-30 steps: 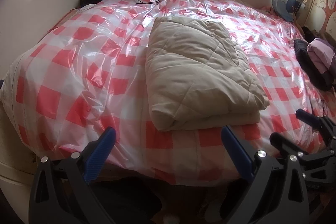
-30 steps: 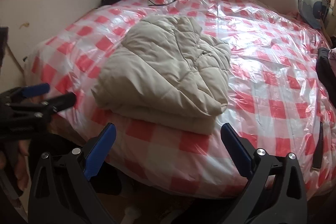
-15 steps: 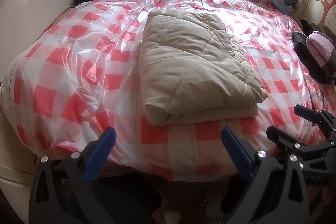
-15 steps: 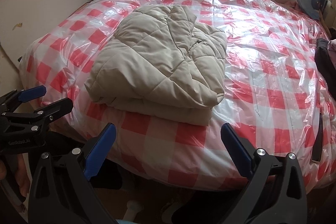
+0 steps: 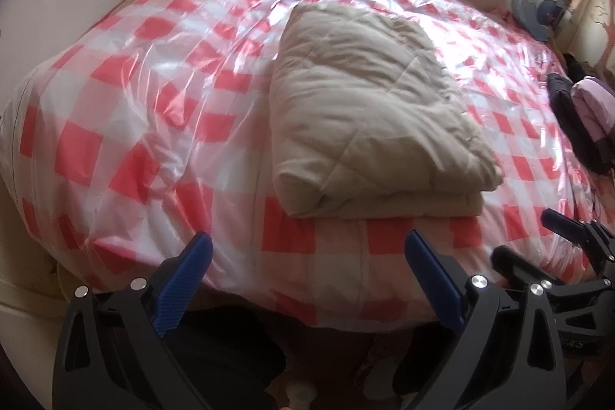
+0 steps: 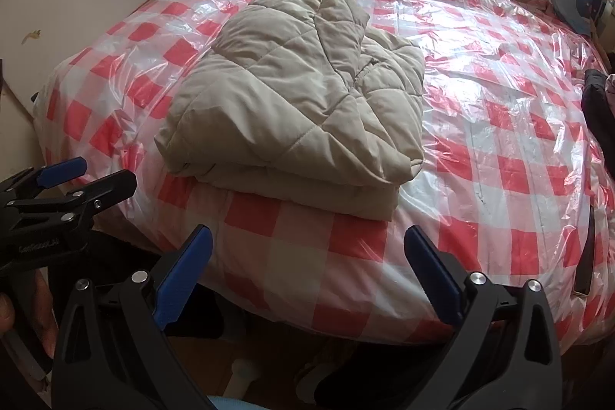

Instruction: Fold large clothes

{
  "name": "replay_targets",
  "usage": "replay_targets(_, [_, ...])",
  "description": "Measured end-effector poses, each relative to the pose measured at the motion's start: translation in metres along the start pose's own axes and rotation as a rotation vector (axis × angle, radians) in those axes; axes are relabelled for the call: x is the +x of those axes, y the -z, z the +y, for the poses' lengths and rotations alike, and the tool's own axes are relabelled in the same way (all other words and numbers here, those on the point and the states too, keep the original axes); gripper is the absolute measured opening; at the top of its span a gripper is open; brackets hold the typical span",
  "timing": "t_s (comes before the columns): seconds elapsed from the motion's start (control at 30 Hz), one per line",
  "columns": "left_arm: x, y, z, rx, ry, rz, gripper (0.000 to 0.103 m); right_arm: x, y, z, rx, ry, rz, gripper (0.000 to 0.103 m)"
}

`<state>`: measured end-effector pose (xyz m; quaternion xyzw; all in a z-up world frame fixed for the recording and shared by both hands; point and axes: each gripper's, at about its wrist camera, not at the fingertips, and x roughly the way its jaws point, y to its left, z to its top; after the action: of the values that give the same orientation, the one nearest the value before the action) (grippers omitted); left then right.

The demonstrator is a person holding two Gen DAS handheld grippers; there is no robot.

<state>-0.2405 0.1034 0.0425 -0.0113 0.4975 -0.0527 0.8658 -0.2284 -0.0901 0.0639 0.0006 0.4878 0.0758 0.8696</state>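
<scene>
Both tongs, left [image 5: 307, 256] and right [image 6: 307, 252], hang released and empty off the bed's [image 6: 499, 148] near edge. On it the coat [image 6: 292, 102] lies folded into a compact stack (seemingly finished); little remains, I judge.

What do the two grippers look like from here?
Both are alike. The left gripper and right gripper each have black plastic frames with triangular cut-outs, silver round bolt heads, and two ribbed blue finger pads. Faint lettering marks the left gripper's side; it is unreadable. No cables show.
</scene>
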Motion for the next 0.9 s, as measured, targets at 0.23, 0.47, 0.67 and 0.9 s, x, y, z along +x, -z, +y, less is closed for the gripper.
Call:
replay_targets(0.23, [0.005, 0.002, -0.006, 0.065, -0.183, 0.002, 0.096, 0.007, 0.004, -0.002, 0.011, -0.017, 0.021, 0.096])
replay_targets(0.47, [0.002, 0.002, -0.001, 0.022, -0.054, 0.01, 0.096, 0.01, 0.005, 0.0, 0.005, -0.02, 0.029, 0.096])
replay_targets(0.67, [0.001, 0.003, 0.002, -0.018, -0.005, 0.009, 0.096, 0.013, 0.006, 0.0, 0.006, -0.027, 0.039, 0.096])
replay_targets(0.9, [0.0, 0.003, -0.002, 0.0, -0.027, 0.006, 0.096, 0.015, 0.007, 0.0, 0.005, -0.036, 0.044, 0.096])
